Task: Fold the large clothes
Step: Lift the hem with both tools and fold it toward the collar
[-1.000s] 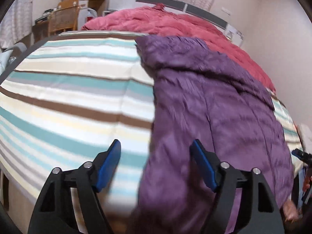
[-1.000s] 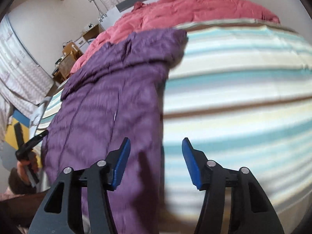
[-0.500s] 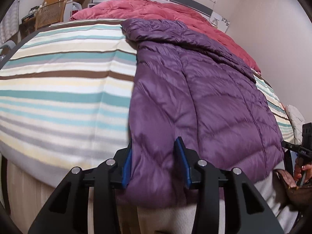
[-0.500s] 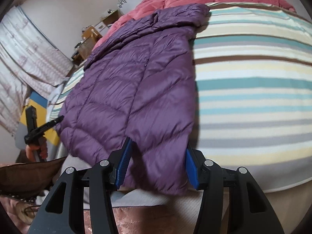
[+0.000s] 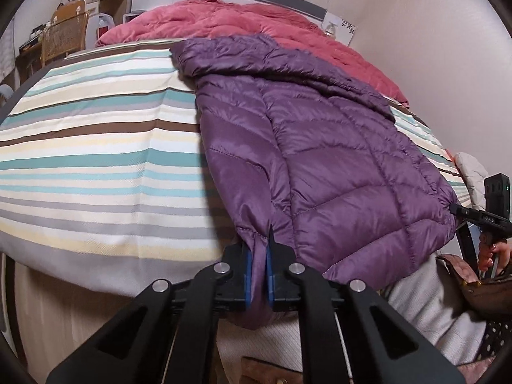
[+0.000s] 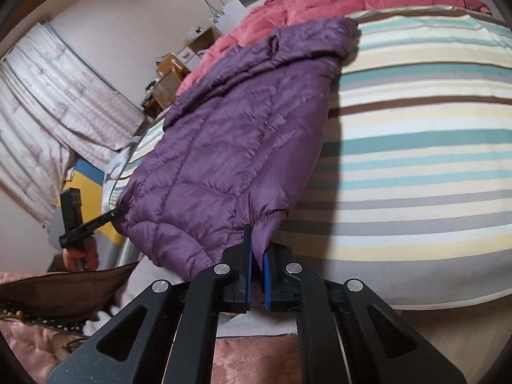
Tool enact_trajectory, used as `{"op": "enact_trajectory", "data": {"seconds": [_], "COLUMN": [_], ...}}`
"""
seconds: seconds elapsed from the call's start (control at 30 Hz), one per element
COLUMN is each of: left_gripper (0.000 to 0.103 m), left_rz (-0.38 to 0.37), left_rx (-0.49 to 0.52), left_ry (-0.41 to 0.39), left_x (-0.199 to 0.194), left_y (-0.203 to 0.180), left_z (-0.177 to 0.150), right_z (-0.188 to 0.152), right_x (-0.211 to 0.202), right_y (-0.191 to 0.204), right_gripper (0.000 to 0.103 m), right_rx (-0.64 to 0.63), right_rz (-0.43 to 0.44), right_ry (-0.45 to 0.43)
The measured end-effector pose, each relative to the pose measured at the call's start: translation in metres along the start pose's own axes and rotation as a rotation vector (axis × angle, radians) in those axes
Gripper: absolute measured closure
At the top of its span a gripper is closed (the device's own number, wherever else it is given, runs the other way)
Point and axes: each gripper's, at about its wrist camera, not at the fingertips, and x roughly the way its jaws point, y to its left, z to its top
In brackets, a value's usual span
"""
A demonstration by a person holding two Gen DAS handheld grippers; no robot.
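**Both grippers clamped on the jacket hem, long axis running away toward the headboard**

Nearest the lenses, each gripper bites one bottom corner of the jacket [image 5: 320,160]. The left gripper [image 5: 258,275] has its blue pads pressed together on a pinch of purple fabric at the hem's left corner; the right gripper [image 6: 256,275] does the same at the hem's right corner, with fabric running down between its pads. In each view the other gripper shows at the far end of the hem, its tip meeting the opposite corner (a hand [image 6: 80,256] is visible on its grip).

The hem hangs just over the near edge of the bed [image 5: 96,160], so the cloth between the two grips drapes slightly below the mattress top. From the fingers the jacket stretches straight ahead and upward in the frame: quilted body first, then shoulders, then the hood or collar end, lying flat on the striped cover. Its long axis thus points away from the person, with the hem held crosswise to it.

Farthest off, a red quilt [image 5: 256,22] lies bunched at the head of the bed, touching or overlapping the jacket's far end.

Neither hand is nearer the garment; both grip it at the same edge. The likely next move, carrying the hem forward over the body, depends on the two corners travelling together along that axis.
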Motion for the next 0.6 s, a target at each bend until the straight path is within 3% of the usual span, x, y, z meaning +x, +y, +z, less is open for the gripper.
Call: {"op": "enact_trajectory", "data": {"seconds": [0.3, 0.6], "left_gripper": [0.098, 0.098], "left_rz": [-0.079, -0.237], "left_rx": [-0.025, -0.167], "left_ry": [-0.051, -0.148], "left_x": [-0.038, -0.055], "left_y": [-0.002, 0.018], "left_z": [0.006, 0.060], "right_z": [0.007, 0.052], "right_x": [-0.034, -0.046], "right_y": [0.010, 0.004], "right_gripper": [0.098, 0.098], "right_rx": [-0.030, 0.049], "right_rz": [0.116, 0.240], "right_ry": [-0.048, -0.141]}}
